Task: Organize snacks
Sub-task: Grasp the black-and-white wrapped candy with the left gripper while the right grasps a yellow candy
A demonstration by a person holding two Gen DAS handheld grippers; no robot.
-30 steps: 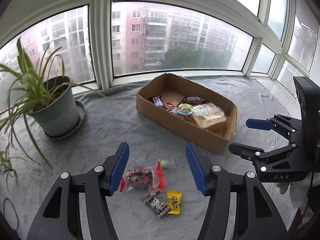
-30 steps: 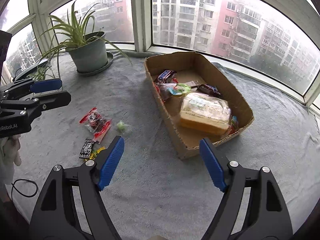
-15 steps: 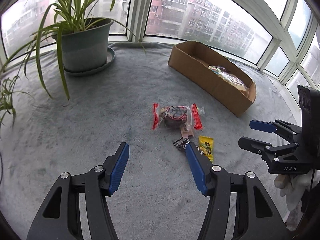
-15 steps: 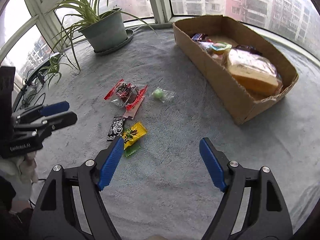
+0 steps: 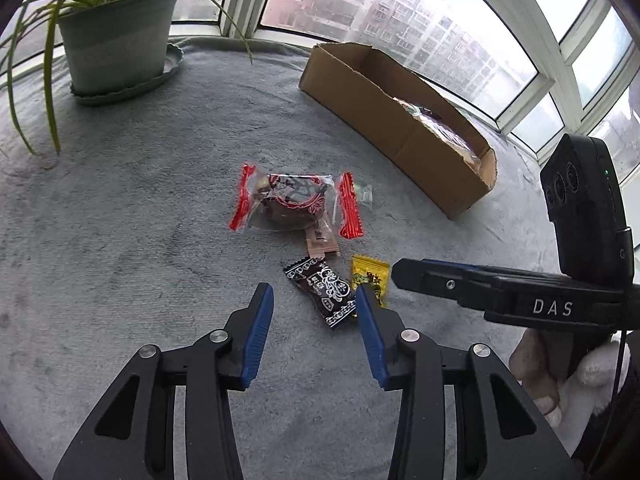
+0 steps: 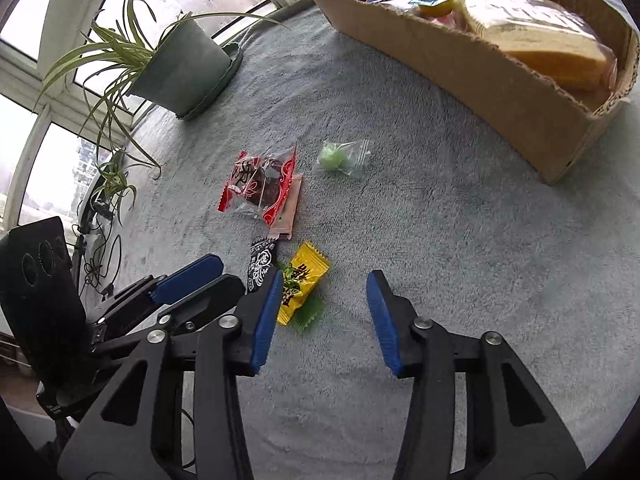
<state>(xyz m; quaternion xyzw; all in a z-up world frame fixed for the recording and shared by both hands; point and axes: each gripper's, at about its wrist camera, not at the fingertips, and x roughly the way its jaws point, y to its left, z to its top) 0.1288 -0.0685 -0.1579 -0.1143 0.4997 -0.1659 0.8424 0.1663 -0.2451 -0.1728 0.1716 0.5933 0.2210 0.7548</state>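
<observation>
Now both grippers hang low over the loose snacks on the grey blanket (image 5: 120,208), each angled down at its own target. The left gripper (image 5: 314,300) has just been narrowing its jaws; they stand apart with the black candy packet (image 5: 322,294) lying between them, its near end close to one pad, though no pad presses on it yet. The right gripper (image 6: 324,292) has likewise been closing in and remains unclenched and empty, the yellow candy packet (image 6: 302,280) resting just inside its left finger on top of a green wrapper (image 6: 308,314).

Apparently the two packets are being taken at once, which would explain why the grippers sit so close that their fingers nearly cross. That crowding looks like the main risk: either tool could nudge the other's sweet.

Beyond them lie the red-edged clear pastry packet (image 6: 260,184), overlapping a pink sachet (image 6: 290,212), and a green candy in clear wrap (image 6: 340,158). The cardboard box (image 6: 500,76), already holding a bagged cake (image 6: 540,36) and other snacks, stands well apart across open blanket, its near wall the only edge to lift over. The potted spider plant (image 5: 116,36) stays clear of that route.
</observation>
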